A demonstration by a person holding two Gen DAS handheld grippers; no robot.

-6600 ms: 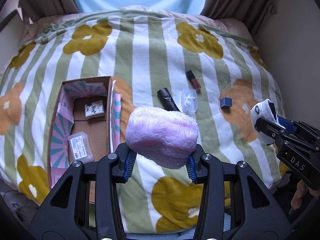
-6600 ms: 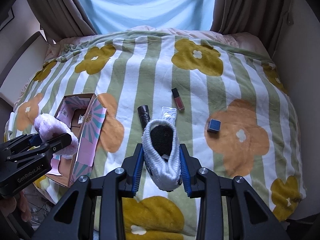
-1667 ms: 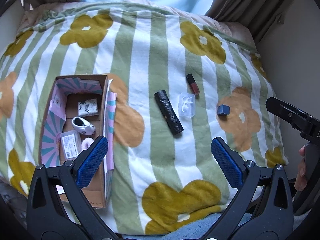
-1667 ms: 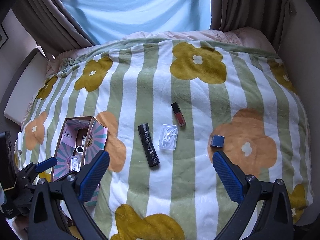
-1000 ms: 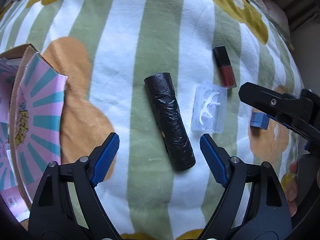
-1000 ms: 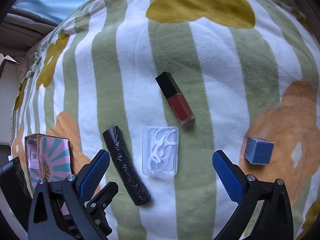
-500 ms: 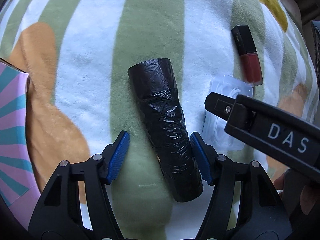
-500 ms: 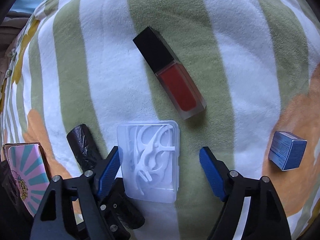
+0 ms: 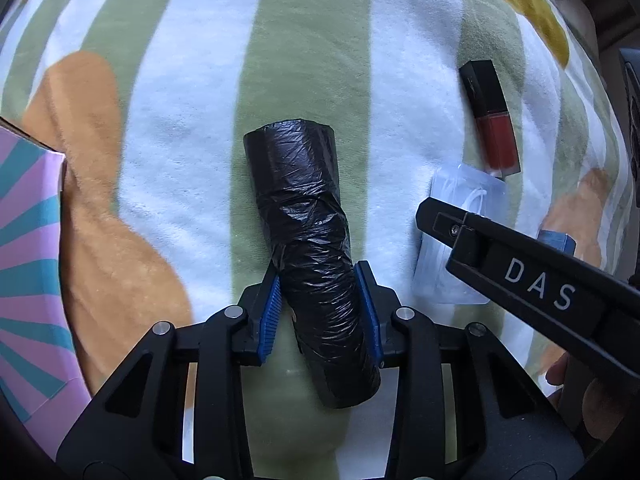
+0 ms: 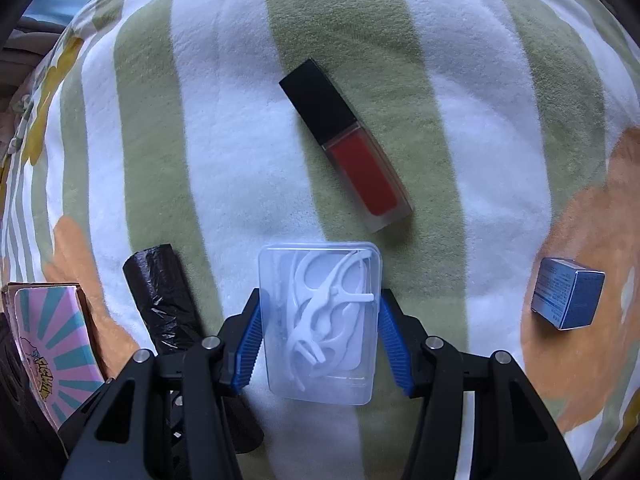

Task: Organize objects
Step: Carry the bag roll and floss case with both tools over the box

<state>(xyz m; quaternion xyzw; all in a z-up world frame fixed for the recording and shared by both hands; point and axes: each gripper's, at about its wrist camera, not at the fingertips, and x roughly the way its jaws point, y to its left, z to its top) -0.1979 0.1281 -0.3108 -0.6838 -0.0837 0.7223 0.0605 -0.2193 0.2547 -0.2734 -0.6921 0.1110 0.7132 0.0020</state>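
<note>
Left wrist view: left gripper (image 9: 320, 308) pinches the black roll (image 9: 308, 236) low on its length, both pads touching; the roll's near end hides behind the fingers. Right gripper's (image 10: 318, 340) arm crosses at 4 o'clock, covering half the floss case (image 9: 460, 236). Box (image 9: 28, 248) is cut off at 9 o'clock. Right wrist view: pads sit at both sides of the floss case (image 10: 320, 320); can't tell if they've clamped it. Lip gloss (image 10: 346, 146) at 12, just beyond the case; blue box (image 10: 568, 300) at 3, well apart. Everything lies on a striped floral blanket (image 10: 224, 128); bare fabric beyond 12.
</note>
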